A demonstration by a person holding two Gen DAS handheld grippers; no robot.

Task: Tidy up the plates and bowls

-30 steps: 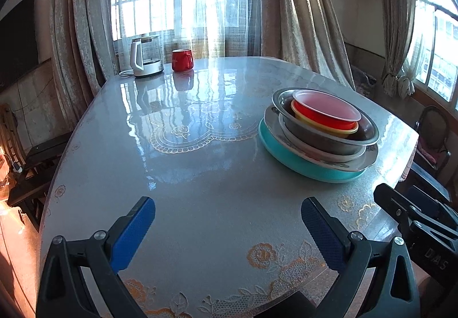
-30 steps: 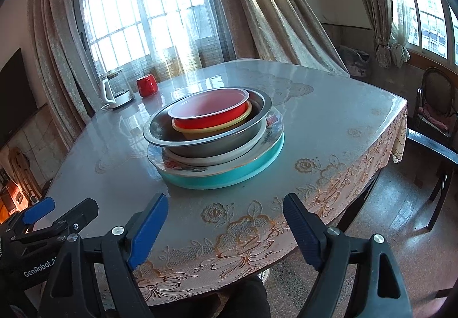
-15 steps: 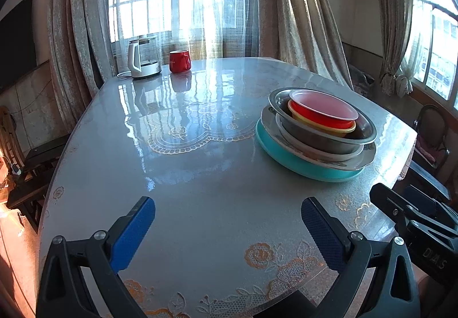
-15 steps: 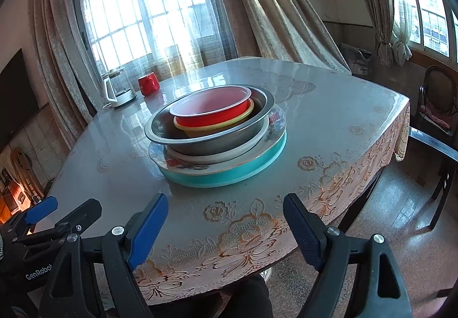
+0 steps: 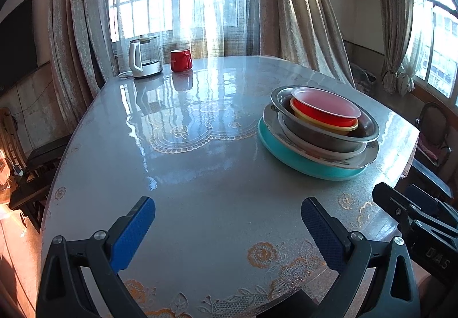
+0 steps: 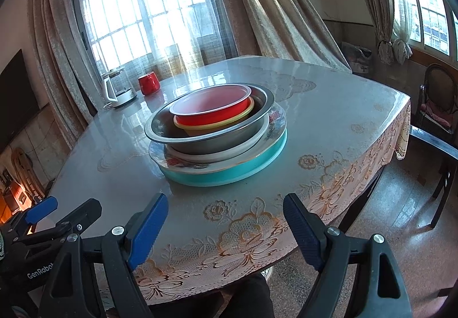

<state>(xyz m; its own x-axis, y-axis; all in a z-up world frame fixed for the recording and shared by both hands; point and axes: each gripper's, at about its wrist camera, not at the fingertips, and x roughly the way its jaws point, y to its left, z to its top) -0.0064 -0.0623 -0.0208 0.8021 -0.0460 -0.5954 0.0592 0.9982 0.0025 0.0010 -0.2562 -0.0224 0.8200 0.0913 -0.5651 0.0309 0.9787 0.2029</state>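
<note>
One stack stands on the table's right part: a teal plate (image 5: 303, 166) (image 6: 229, 174) at the bottom, a floral plate (image 6: 274, 120) and a white dish on it, then a steel bowl (image 5: 329, 134) (image 6: 211, 140) holding a yellow bowl (image 6: 217, 126) and a red bowl (image 5: 323, 111) (image 6: 211, 114) on top. My left gripper (image 5: 227, 210) is open and empty over the table's near edge, left of the stack. My right gripper (image 6: 226, 206) is open and empty, in front of the stack and short of it.
A glass kettle (image 5: 143, 58) and a red mug (image 5: 180, 60) stand at the table's far edge by the window. The table (image 5: 200, 174) has a lace cloth under a glossy cover. Dark chairs (image 6: 438, 106) stand to the right, a bench (image 5: 37, 157) to the left.
Both grippers have drawn back and dropped a little, so the stack sits slightly farther off. Nothing on the table has moved, and both grippers stay open.
</note>
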